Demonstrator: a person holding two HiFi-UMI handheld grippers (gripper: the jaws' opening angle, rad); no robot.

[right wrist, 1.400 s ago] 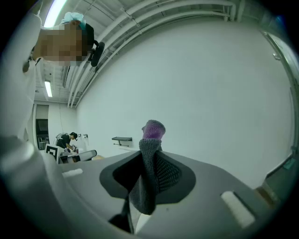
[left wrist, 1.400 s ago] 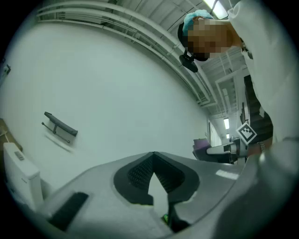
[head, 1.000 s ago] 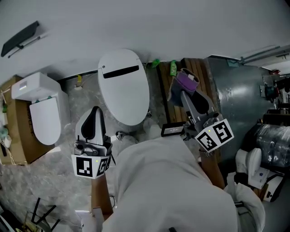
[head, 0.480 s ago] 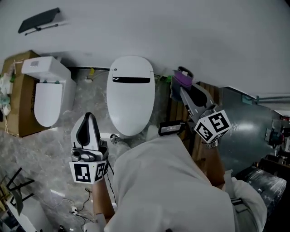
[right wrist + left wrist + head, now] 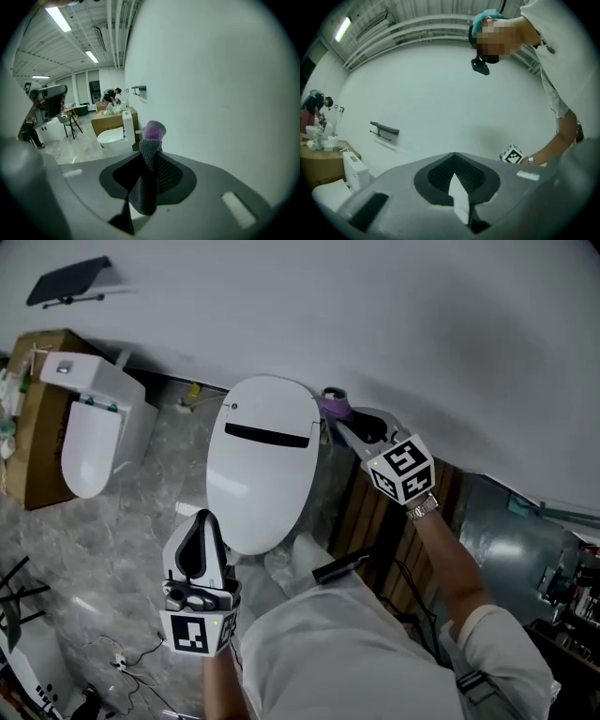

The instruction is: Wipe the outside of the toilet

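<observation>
A white toilet [image 5: 258, 465] with its lid down stands against the white wall in the head view. My right gripper [image 5: 336, 418] is at the toilet's back right corner, close to the wall, shut on a grey and purple cloth [image 5: 331, 406]. In the right gripper view the cloth [image 5: 150, 150] stands pinched between the jaws, purple end on top. My left gripper [image 5: 200, 519] hangs in front of the toilet's front rim, shut and holding nothing. In the left gripper view this gripper [image 5: 454, 176] faces the bare wall.
A second toilet [image 5: 84, 442] and a cardboard box [image 5: 23, 427] stand at the left. Wooden slats [image 5: 394, 540] lie right of the toilet. A black fixture [image 5: 66, 282] hangs on the wall. Cables [image 5: 122, 662] trail over the marble floor. People work far back [image 5: 112, 96].
My right gripper has carried the cloth left and back, from beside the wooden slats to the toilet's rear right corner. The left gripper has stayed in front of the bowl.
</observation>
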